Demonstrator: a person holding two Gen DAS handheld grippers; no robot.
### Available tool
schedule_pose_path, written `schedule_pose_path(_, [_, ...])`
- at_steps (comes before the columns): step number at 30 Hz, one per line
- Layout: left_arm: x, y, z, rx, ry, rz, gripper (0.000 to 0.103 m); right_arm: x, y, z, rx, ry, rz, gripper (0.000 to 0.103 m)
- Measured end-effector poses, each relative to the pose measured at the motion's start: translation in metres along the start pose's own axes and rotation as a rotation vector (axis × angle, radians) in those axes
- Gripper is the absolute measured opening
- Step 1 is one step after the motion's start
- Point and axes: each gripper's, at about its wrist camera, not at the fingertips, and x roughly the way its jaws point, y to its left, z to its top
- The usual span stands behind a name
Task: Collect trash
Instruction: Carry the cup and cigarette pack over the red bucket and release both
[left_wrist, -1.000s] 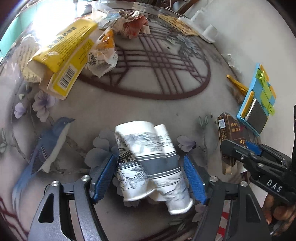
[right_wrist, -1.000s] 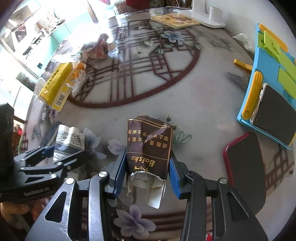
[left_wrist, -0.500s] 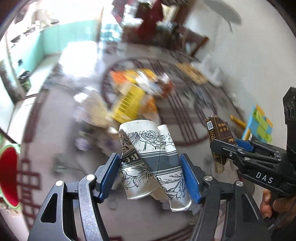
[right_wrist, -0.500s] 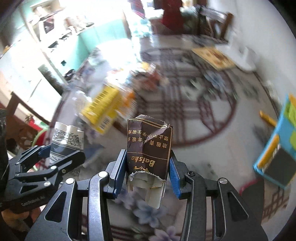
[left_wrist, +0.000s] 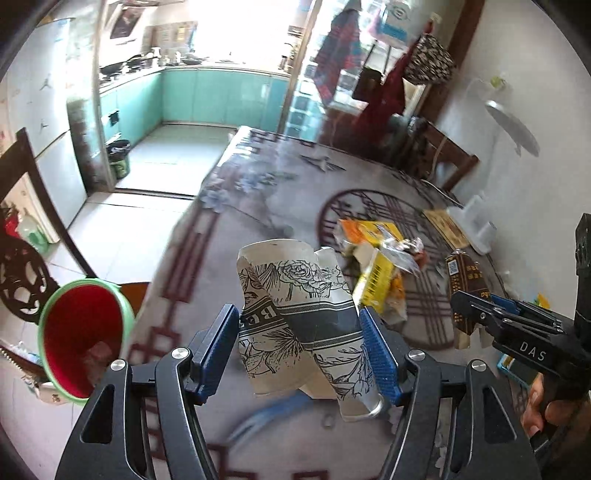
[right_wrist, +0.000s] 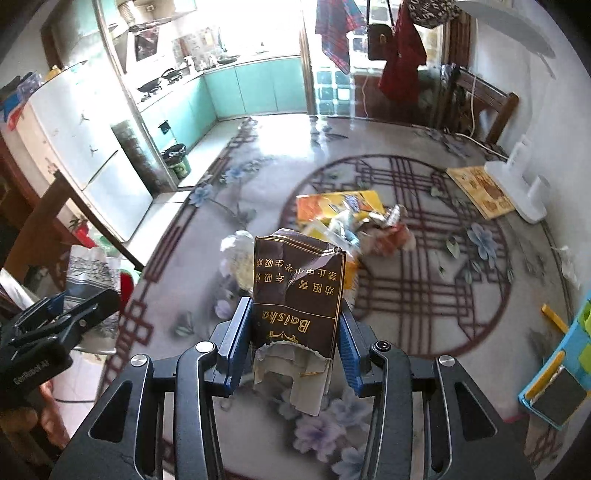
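Table (right_wrist: 424, 369) w/ floral and lattice print spans below both grippers. Trash bin (left_wrist: 79, 334), red inside w/ green rim, off table edge, left of and below left fingers. Pile of yellow wrappers (right_wrist: 340, 218) on table, beyond right fingers; same pile just right of left fingertips in left view.

Left gripper (left_wrist: 301, 354): clenched on crushed paper cups (left_wrist: 299, 325), two nested, floral print w/ dark band. Blue pads press both sides; cup rims stick up past fingertips, bases hang toward camera. Held clear of table.

Right gripper (right_wrist: 295, 349): clamped on brown cigarette pack (right_wrist: 297, 291), torn, gold lettering upside down. Pads grip lower half; torn foil end hangs below fingers, crumpled top past tips. Clear of table too.
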Motion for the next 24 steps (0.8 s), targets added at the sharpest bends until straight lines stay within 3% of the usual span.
schedule_pose_path(24, [-0.044, 0.096, 0.006, -0.083, -0.048, 0.060, 0.066, 0.014, 0.085, 0.021, -0.055, -0.016, 0.027, 0.043])
